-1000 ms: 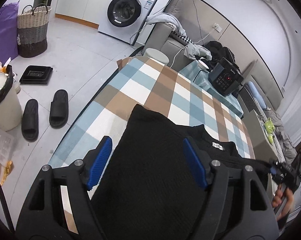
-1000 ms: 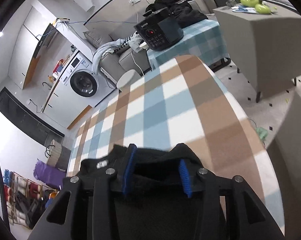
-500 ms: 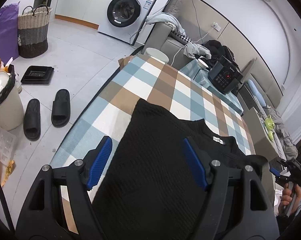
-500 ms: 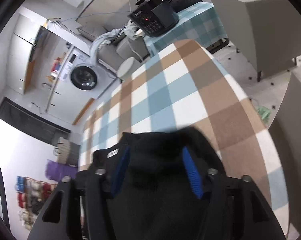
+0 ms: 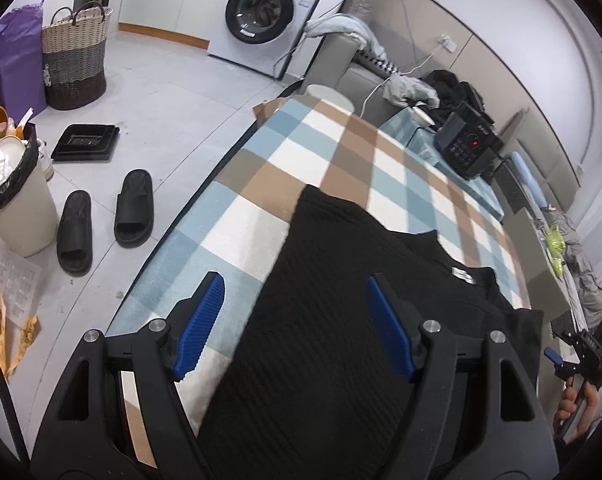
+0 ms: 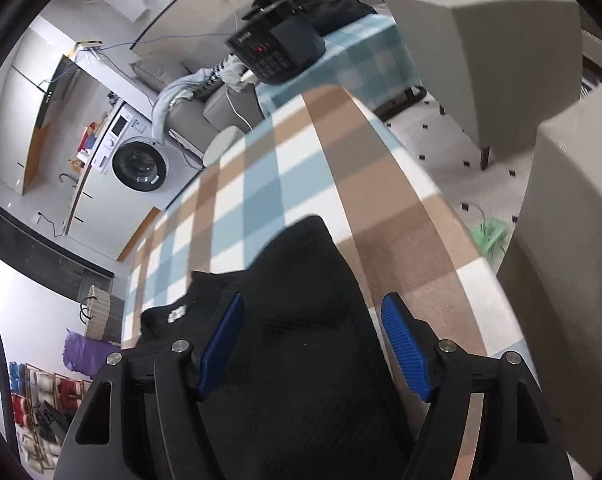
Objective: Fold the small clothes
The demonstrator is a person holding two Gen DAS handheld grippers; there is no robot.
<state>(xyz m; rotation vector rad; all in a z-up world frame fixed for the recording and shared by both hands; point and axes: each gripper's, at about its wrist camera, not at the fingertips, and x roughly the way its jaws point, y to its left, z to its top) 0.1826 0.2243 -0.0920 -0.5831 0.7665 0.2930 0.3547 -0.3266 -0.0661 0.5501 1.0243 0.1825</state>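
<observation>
The right gripper [image 6: 313, 344] has just been opening and now stands spread, its blue pads clear of the black ribbed knit garment [image 6: 301, 360] lying on the blue, brown and white checked tablecloth [image 6: 261, 184]. The left gripper [image 5: 293, 328] is spread too, so the fold looks released.

White washing machine [image 5: 266, 8] against far wall; pale tiled floor [image 5: 173, 92], grey sofa [image 5: 357, 76], woven basket [image 5: 75, 54]

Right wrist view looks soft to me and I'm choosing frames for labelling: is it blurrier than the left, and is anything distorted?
Right wrist view: motion-smeared on the black device and checked tablecloth. Left wrist view: crisp, the black garment shows its knit. Both: fisheye-curved edges, dark corners.
</observation>
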